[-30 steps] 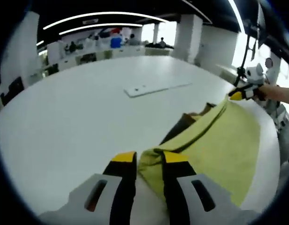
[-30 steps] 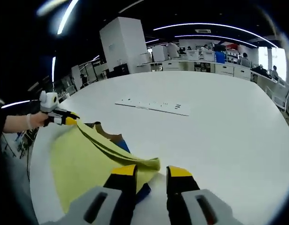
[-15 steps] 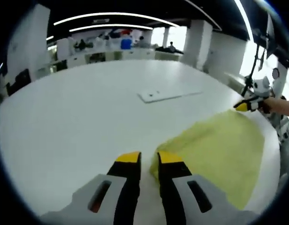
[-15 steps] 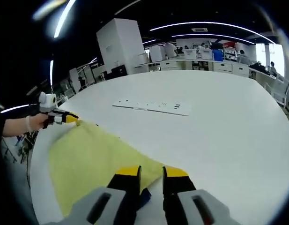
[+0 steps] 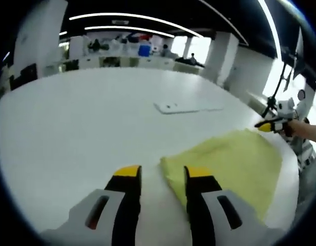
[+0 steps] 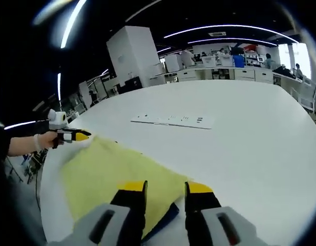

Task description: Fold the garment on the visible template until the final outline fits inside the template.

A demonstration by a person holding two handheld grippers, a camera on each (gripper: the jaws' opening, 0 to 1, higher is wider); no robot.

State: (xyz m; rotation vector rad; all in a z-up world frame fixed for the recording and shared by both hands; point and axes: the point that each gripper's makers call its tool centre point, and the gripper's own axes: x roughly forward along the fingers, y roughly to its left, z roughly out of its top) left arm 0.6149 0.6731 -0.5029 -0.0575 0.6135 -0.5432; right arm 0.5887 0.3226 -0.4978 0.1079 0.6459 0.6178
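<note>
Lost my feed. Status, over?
Both tongs open, left, right. Yellow garment folded flat on the table, blue edge underneath. Nothing in the way.

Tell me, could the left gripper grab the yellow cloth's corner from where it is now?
Probably yes: the left gripper is open, and the yellow cloth has its near corner lying flat between the jaws, with nothing in the way.

Yellow garment (image 5: 234,161), white table (image 5: 86,118), yellow-tipped fingers (image 5: 126,171).
</note>
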